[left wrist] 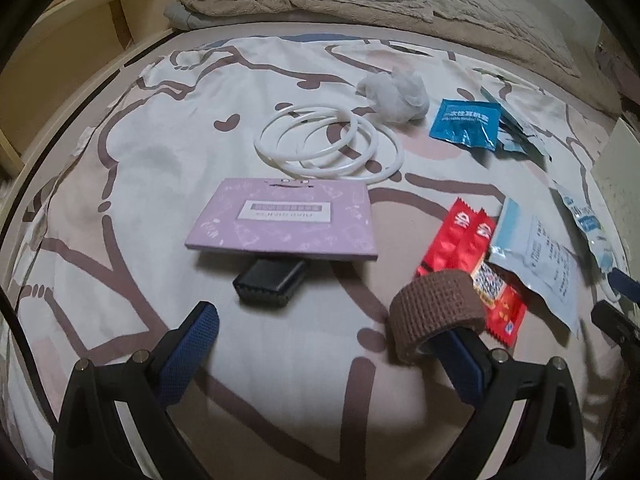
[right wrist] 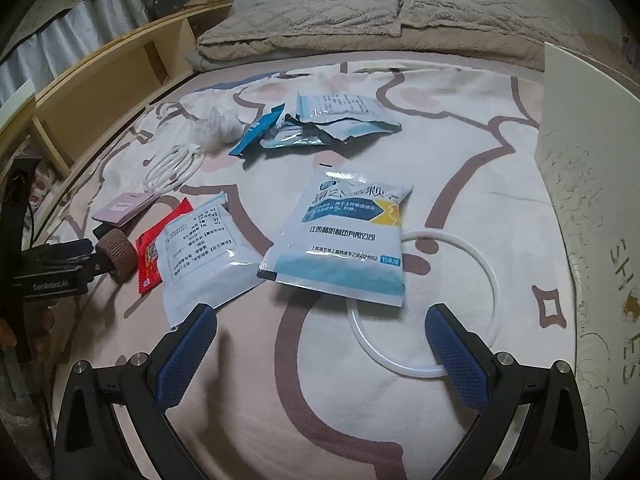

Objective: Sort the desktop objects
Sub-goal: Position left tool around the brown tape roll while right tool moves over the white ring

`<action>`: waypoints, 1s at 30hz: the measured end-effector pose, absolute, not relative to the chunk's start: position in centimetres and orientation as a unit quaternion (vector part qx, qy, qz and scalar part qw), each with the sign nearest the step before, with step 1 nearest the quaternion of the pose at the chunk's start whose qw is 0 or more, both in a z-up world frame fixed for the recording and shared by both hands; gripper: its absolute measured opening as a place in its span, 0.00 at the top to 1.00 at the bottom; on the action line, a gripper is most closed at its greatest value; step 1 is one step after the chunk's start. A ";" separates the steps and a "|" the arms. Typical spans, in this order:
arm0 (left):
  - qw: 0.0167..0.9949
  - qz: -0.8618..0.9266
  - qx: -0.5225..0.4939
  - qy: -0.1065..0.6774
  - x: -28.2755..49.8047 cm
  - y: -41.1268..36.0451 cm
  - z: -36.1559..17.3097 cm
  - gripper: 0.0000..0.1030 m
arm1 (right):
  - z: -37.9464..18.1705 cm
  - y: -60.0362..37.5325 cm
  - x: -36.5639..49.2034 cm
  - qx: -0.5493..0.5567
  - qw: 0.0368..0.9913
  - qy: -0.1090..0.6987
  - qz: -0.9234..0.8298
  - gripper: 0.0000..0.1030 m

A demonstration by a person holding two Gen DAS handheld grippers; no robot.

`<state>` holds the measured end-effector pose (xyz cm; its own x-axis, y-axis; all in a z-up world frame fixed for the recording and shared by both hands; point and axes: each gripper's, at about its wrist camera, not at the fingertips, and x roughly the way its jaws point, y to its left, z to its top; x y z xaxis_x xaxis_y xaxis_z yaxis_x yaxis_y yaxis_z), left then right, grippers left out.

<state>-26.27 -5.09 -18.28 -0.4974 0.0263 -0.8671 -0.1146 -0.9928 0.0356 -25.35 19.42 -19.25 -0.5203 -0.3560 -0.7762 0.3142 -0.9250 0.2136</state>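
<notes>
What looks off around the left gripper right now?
The brown bandage roll is threaded on one finger of the left gripper, not pinched between both; the jaws stand wide open. A black box lies half hidden beneath the pink packet.

We see a rough, woven brown bandage roll (left wrist: pixel 436 312), glossy plastic sachets (right wrist: pixel 340 236), smooth white plastic rings (left wrist: pixel 328 142), and the matt cloth bed sheet (left wrist: pixel 160 152).

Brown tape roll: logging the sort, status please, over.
Left tongs open, brown tape roll hooked over one finger. Right tongs open, empty, above white ring. Medicine sachet overlaps ring.
</notes>
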 end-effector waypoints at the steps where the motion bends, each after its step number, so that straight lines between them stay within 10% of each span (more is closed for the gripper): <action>1: 0.043 0.863 -0.501 0.047 -26.0 -5.1 -18.3 0.01 | -19.2 19.4 -25.4 0.451 0.193 -0.022 -0.871 0.00; 30: 0.007 0.865 -0.497 0.065 -27.5 -4.7 -19.3 0.00 | -19.5 17.7 -22.8 0.491 0.255 0.028 -0.833 0.00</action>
<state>-27.49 -4.68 -19.32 -0.5058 -0.0533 -0.8610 -0.0768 -0.9913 0.1065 -22.83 17.70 -19.51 -0.3887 -0.3966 -0.8317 0.4518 -0.8687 0.2031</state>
